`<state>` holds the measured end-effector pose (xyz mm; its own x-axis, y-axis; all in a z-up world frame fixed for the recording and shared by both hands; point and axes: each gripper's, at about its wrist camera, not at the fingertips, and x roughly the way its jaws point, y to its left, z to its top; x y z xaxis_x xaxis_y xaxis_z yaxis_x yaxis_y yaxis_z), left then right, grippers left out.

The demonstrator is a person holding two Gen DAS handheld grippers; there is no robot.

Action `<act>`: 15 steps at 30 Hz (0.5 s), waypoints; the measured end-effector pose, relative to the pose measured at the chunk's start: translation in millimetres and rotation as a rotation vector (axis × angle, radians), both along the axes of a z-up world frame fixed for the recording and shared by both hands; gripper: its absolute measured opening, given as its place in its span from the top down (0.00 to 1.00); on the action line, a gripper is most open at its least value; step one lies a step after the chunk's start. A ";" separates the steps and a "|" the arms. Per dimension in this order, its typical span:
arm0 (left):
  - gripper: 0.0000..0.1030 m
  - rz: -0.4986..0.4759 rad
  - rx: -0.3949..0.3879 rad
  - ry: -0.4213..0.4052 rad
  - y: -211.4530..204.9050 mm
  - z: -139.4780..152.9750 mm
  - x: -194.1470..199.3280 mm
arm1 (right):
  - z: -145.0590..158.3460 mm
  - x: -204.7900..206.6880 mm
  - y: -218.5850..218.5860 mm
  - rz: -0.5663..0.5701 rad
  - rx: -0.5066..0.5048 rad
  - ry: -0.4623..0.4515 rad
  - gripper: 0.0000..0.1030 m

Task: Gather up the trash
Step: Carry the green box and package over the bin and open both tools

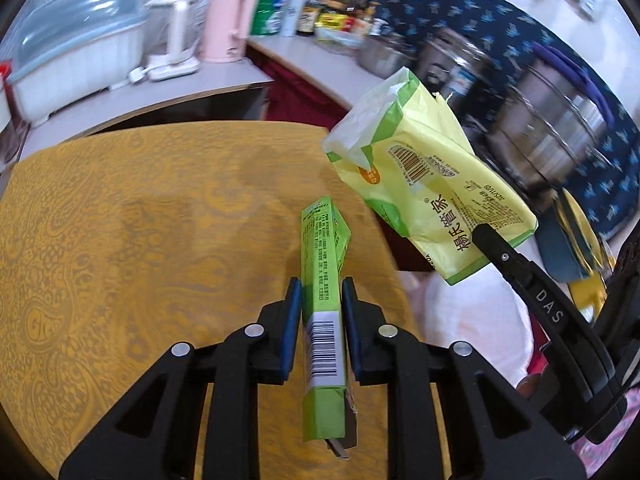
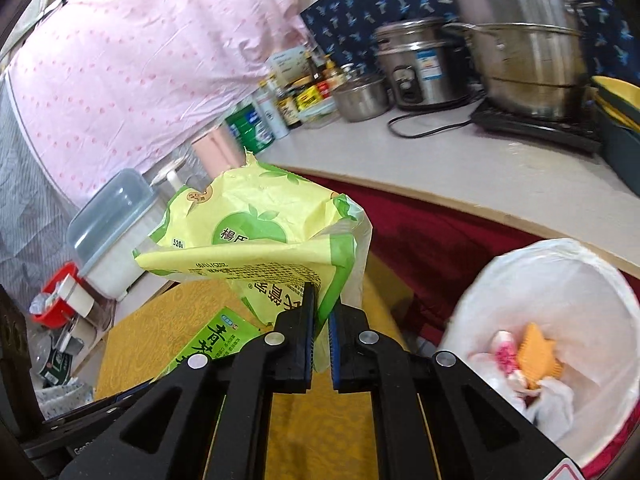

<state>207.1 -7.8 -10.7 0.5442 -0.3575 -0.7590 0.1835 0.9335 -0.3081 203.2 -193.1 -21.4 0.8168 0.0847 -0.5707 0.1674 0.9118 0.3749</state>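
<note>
My left gripper (image 1: 321, 286) is shut on a narrow green carton (image 1: 324, 288) with a barcode label, held on edge above the yellow patterned tablecloth (image 1: 140, 220). My right gripper (image 2: 320, 300) is shut on the lower edge of a crumpled yellow-green plastic bag (image 2: 256, 240), lifted off the table. In the left wrist view the same bag (image 1: 432, 184) hangs at the upper right, pinched by the right gripper's finger (image 1: 492, 240). The green carton (image 2: 216, 340) shows at the lower left in the right wrist view. A bin lined with a white bag (image 2: 560, 280) stands at the lower right and holds wrappers.
A grey counter (image 2: 460, 168) runs behind with steel pots (image 2: 520, 60), a rice cooker (image 2: 416, 64), a metal bowl, bottles and jars. A pink kettle (image 1: 228, 24) and a lidded plastic box (image 1: 76, 60) stand on a lower shelf. A red panel lies below the counter.
</note>
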 end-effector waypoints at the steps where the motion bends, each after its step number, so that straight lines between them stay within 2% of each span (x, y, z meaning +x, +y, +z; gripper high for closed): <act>1: 0.81 -0.012 0.002 -0.007 -6.7 3.2 -5.1 | 2.9 -10.0 -11.7 -0.023 0.002 -0.005 0.94; 8: 0.81 -0.125 0.014 -0.038 -66.7 17.8 -37.8 | 14.2 -66.8 -77.4 -0.145 0.012 -0.034 0.94; 15: 0.81 -0.229 0.028 -0.049 -123.9 20.5 -60.9 | 11.4 -113.7 -128.8 -0.234 0.015 -0.039 0.94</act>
<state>146.2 -131.7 9.9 0.4880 -0.4549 -0.7449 0.4054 0.8739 -0.2681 89.5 -321.9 -10.0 0.8366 -0.1014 -0.5383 0.3585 0.8443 0.3982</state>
